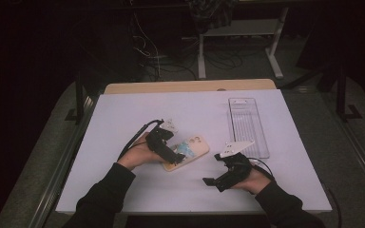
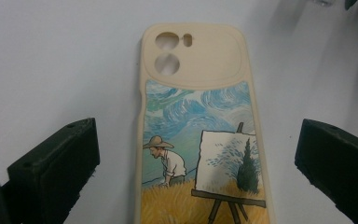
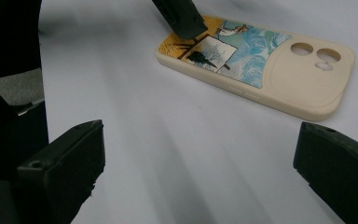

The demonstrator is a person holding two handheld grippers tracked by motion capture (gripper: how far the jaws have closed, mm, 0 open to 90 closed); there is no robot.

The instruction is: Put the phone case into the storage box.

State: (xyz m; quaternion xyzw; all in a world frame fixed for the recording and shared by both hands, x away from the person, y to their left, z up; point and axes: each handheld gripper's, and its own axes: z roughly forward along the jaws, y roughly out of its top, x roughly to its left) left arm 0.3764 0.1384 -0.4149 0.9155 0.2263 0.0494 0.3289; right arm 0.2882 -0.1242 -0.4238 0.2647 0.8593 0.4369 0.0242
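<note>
While a cream phone case [image 1: 187, 151] is lying flat, picture side up, on the white board [image 1: 123, 114] covering the table, a person is holding a gripper in each hand over that board. Printed on the case is a painter in a straw hat bending over a yellow field, with an easel and canvas beside him under a swirling blue sky; the camera cut-outs are sitting at the case's far end, away from the person.

The left gripper [image 1: 171, 153] is hovering over the near end of the case. Its jaws are standing wide apart, one on each side of the case in the left gripper view, where the case [image 2: 200, 135] is running up the middle between them with white board showing on both flanks. Neither jaw is touching the case, and nothing is being held.

The right gripper [image 1: 214, 168] is resting low on the board to the right of the case, well apart from it and pointing back toward it. Its jaws are also spread wide and holding nothing; in the right gripper view the case [image 3: 256, 60] is lying beyond them.

A clear plastic tray [image 1: 247, 124] is lying to the right of the case, farther from the person.
</note>
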